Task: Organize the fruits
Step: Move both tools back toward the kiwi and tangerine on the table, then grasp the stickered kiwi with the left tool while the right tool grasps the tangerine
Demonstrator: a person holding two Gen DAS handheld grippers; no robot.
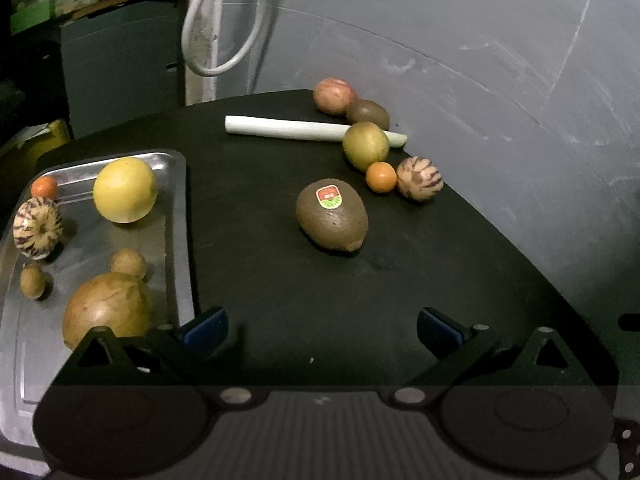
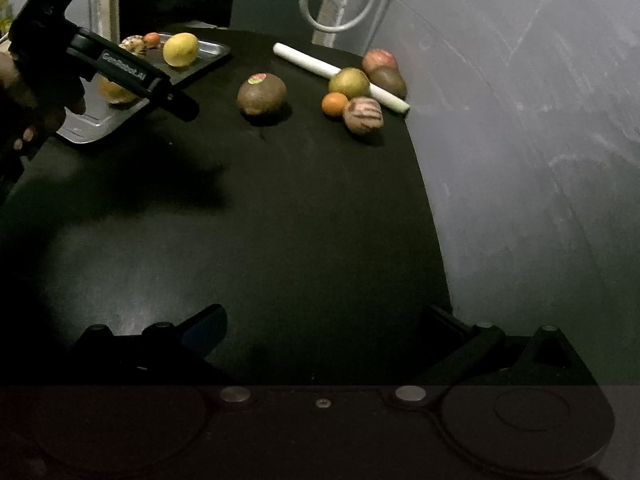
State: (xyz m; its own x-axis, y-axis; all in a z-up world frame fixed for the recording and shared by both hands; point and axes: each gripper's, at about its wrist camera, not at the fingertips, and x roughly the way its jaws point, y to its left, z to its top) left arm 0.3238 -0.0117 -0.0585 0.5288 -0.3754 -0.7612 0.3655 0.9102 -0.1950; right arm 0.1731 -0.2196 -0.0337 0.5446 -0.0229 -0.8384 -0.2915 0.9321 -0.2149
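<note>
Our left gripper [image 1: 322,330] hovers low over black table [image 1: 260,300], fingers spread, empty, aimed at stickered kiwi [image 1: 332,215]. Our right gripper [image 2: 324,330] likewise spread, empty, farther back. Steel tray [image 1: 176,216] on left holds yellow citrus [image 1: 125,189]. Loose fruits cluster near white stalk [image 1: 280,128]; small orange [image 1: 381,177] among them.

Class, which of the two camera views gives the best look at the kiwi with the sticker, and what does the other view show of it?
The left wrist view: the kiwi with the sticker lies large and central, just ahead of the open left claw, with its label readable as red and green. The right wrist view shows it smaller and farther off, the sticker only a small patch on top.
</note>
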